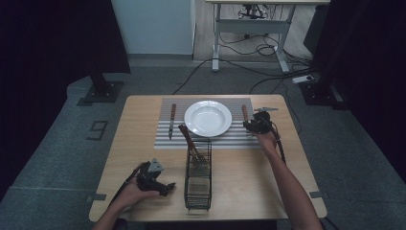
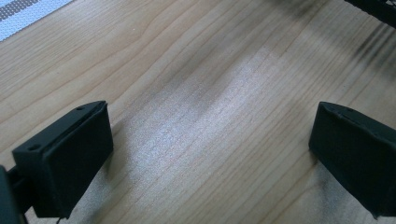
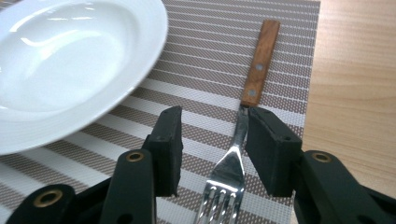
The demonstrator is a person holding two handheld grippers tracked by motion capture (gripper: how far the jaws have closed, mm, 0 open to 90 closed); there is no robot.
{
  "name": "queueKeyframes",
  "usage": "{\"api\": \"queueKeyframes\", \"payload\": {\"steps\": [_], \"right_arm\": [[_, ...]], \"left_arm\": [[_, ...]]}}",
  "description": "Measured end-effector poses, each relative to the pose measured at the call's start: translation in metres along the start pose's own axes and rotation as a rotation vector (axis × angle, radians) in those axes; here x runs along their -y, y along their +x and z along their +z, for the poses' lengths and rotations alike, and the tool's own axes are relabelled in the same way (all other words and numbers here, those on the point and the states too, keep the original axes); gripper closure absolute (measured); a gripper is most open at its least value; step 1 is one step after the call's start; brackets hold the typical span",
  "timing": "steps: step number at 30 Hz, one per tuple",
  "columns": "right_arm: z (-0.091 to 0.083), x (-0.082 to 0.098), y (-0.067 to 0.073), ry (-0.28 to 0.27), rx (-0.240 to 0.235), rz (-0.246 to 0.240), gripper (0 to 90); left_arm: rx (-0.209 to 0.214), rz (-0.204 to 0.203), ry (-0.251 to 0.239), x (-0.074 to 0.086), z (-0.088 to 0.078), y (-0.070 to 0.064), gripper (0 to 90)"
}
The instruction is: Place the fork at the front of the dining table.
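Note:
A fork with a wooden handle [image 3: 260, 60] [image 1: 244, 113] lies flat on the striped placemat [image 3: 205, 70] [image 1: 165, 139], to the right of the white plate [image 3: 70, 60] [image 1: 208, 118]. My right gripper [image 3: 212, 119] [image 1: 250, 126] is low over it and open. Its jaws straddle the fork's steel neck with a gap on the left side. My left gripper [image 2: 210, 116] [image 1: 167, 186] rests near the table's front left, open over bare wood with nothing between its jaws.
A knife [image 1: 172, 120] lies on the placemat left of the plate. A black wire basket [image 1: 197, 177] stands at the front middle, with a wooden-handled utensil [image 1: 187, 139] leaning out of its far end. Bare wood lies to the mat's right [image 3: 355, 93].

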State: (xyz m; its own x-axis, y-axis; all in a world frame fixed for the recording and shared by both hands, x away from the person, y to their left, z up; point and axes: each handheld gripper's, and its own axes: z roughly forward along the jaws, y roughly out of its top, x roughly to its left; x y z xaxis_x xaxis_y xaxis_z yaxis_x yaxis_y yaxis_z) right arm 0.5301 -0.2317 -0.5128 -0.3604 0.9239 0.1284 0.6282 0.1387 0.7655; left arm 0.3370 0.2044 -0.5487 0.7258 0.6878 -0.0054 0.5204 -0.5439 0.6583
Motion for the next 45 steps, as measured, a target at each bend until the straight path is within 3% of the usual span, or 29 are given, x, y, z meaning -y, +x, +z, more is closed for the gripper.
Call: {"api": "queueKeyframes", "payload": {"steps": [15, 26, 34, 39, 45], "right_arm": [[-0.035, 0.008, 0.012, -0.027, -0.058, -0.078, 53.0], [-0.083, 0.028, 0.026, -0.07, -0.112, -0.114, 50.1], [-0.116, 0.051, 0.04, -0.109, -0.192, -0.107, 45.7], [-0.126, 0.071, 0.049, -0.122, -0.232, -0.111, 42.7], [-0.126, 0.078, 0.052, -0.12, -0.225, -0.121, 39.8]], "left_arm": [[0.0, -0.001, 0.0, 0.0, 0.0, 0.0, 0.0], [-0.002, -0.002, 0.0, 0.0, 0.0, 0.0, 0.0], [-0.002, -0.002, 0.0, 0.0, 0.0, 0.0, 0.0], [-0.002, -0.002, 0.0, 0.0, 0.0, 0.0, 0.0], [-0.003, -0.003, 0.0, 0.0, 0.0, 0.0, 0.0]]}}
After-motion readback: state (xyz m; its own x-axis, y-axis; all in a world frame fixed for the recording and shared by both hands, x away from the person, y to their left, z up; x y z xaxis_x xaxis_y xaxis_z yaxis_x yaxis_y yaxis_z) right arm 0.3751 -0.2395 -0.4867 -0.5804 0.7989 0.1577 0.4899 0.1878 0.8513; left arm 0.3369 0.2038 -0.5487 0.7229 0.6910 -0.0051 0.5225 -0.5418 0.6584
